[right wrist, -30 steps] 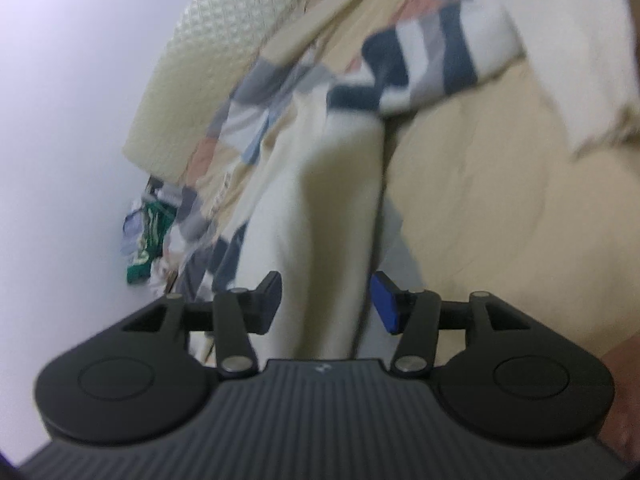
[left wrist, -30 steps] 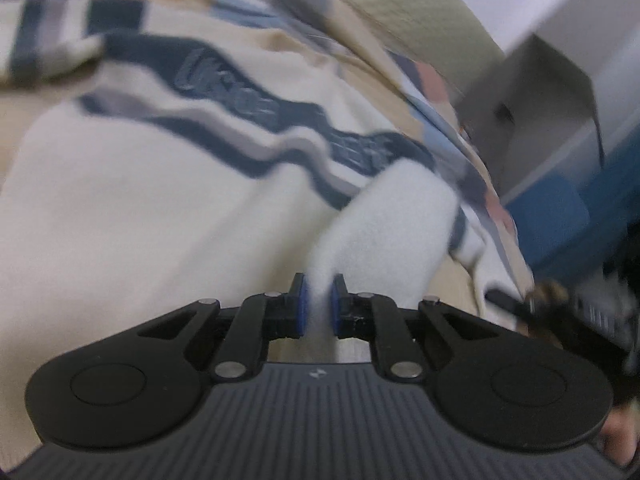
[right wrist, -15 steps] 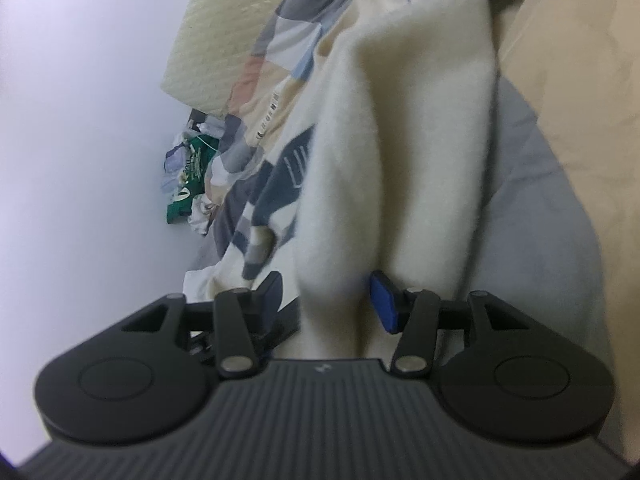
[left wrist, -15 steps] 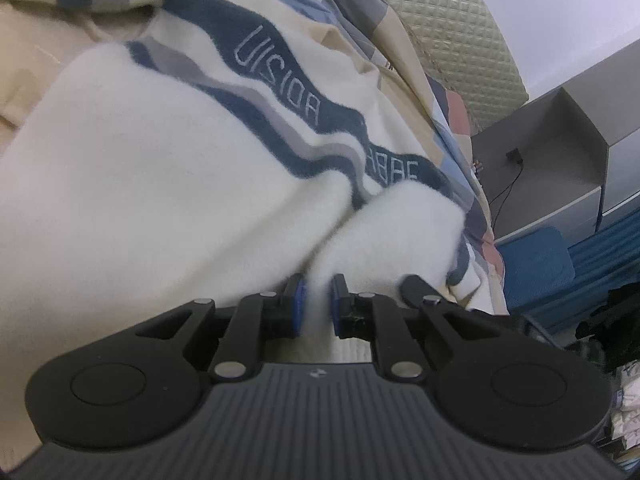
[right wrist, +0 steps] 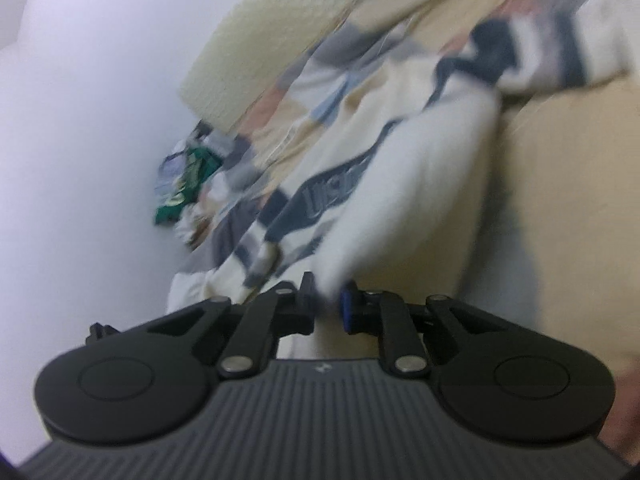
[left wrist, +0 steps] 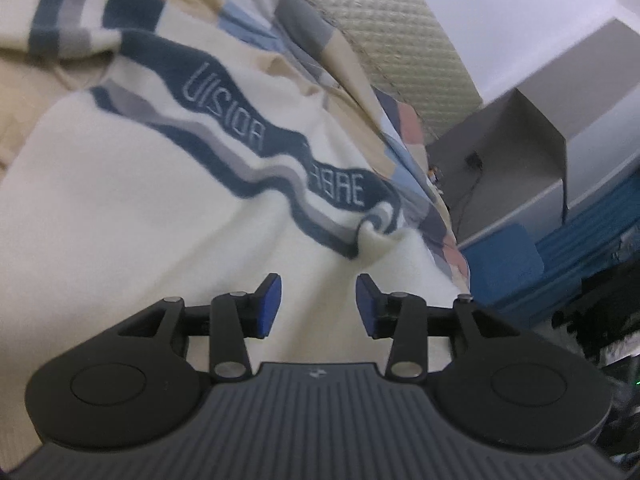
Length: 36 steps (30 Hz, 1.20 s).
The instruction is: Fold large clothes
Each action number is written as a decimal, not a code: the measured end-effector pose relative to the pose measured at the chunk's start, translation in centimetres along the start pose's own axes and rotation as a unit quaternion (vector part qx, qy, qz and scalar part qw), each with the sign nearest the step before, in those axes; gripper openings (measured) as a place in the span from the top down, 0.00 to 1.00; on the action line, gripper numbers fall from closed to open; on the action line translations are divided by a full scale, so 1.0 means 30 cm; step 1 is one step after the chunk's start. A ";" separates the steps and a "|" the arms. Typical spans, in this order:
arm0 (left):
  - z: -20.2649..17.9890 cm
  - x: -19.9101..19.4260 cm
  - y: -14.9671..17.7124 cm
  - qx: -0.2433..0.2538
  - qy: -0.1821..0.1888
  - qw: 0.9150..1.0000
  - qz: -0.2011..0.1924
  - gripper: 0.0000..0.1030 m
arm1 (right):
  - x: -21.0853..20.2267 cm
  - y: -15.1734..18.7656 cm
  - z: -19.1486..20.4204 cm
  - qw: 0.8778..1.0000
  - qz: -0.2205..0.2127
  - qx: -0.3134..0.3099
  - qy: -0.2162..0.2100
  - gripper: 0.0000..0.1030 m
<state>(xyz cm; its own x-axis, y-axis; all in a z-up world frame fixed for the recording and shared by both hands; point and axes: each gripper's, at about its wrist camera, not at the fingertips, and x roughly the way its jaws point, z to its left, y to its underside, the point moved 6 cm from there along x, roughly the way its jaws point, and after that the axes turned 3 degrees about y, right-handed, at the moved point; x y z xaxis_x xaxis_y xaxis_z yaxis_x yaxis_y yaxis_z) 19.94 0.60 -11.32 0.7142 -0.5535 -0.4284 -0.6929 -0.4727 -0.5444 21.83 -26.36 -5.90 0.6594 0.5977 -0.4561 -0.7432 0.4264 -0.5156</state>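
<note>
In the left wrist view the sweater (left wrist: pixel 160 208) fills the centre and left, lying on the quilt (left wrist: pixel 320 52); the headboard (left wrist: pixel 392 28) stands upper centre behind the quilt; a shelf (left wrist: pixel 516 152) sits at right; a cushion (left wrist: pixel 504 256) lies below it.

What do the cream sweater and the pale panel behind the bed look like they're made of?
Sweater: looks like a soft fleece or brushed knit, matte and fuzzy, with hazy edges on the navy bands and stitched-looking lettering. Panel: seems a padded, quilted fabric or vinyl, judging by its raised diamond pattern; which of the two can't be told.
</note>
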 end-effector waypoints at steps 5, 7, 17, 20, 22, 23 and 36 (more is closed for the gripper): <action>-0.039 0.034 0.078 0.044 -0.027 0.998 0.040 0.54 | -0.147 0.000 -0.071 0.993 0.005 -0.021 0.118 0.86; -0.039 0.058 0.112 0.058 -0.046 0.995 0.061 0.54 | -0.160 0.020 -0.140 0.988 0.026 0.005 0.155 0.86; -0.005 0.111 0.212 0.120 -0.134 0.977 0.118 0.54 | -0.234 0.073 -0.276 0.972 0.013 0.062 0.225 0.84; -0.009 0.088 0.190 0.120 -0.135 0.978 0.107 0.54 | -0.243 0.061 -0.259 0.972 0.001 0.061 0.226 0.73; -0.010 0.066 0.157 0.124 -0.139 0.978 0.091 0.54 | -0.255 0.038 -0.241 0.974 -0.016 0.055 0.219 0.54; -0.014 0.058 0.140 0.128 -0.142 0.978 0.085 0.53 | -0.258 0.026 -0.225 0.975 -0.026 0.043 0.215 0.47; 0.069 0.020 -0.095 0.172 -0.223 0.959 0.019 0.47 | 0.076 -0.136 -0.074 0.981 -0.006 -0.093 0.167 0.48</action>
<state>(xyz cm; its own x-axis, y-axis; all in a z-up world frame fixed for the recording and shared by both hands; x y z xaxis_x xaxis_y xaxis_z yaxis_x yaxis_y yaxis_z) 22.54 3.04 -11.52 0.7128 -0.1819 -0.6773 -0.7011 -0.1614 -0.6945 26.63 -28.23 -6.46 0.6916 0.3233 -0.6459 -0.7219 0.2819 -0.6320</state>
